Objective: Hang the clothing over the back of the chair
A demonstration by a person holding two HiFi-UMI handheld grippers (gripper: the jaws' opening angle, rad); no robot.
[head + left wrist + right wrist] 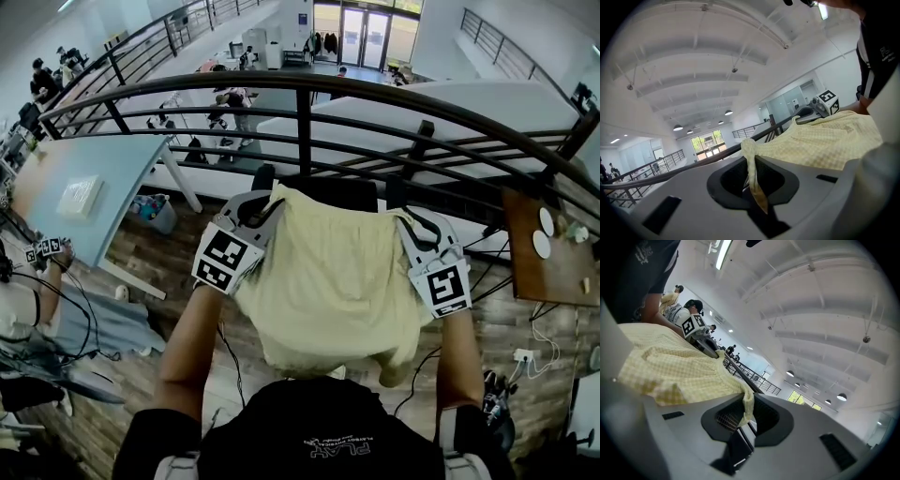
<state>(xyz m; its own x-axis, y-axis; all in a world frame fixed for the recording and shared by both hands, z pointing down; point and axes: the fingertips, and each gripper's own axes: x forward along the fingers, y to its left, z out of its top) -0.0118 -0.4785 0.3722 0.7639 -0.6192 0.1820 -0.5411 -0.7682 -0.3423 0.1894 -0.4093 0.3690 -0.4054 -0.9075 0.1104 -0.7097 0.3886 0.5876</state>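
A pale yellow checked garment (328, 281) hangs spread between my two grippers, its top edge at the black chair back (333, 192) just beyond it. My left gripper (255, 214) pinches the garment's upper left corner. In the left gripper view a thin strip of cloth (754, 173) runs down between the jaws of that gripper (752, 161). My right gripper (417, 230) holds the upper right corner. Its own view shows a fold of cloth (747, 406) caught in the narrow gap of the right gripper (746, 404). Most of the chair is hidden behind the garment.
A black curved railing (309, 94) runs right behind the chair, with a drop to a lower floor beyond. A light blue table (84, 187) stands at the left and a wooden table (548, 253) at the right. Cables and a power strip (523, 356) lie on the wood floor.
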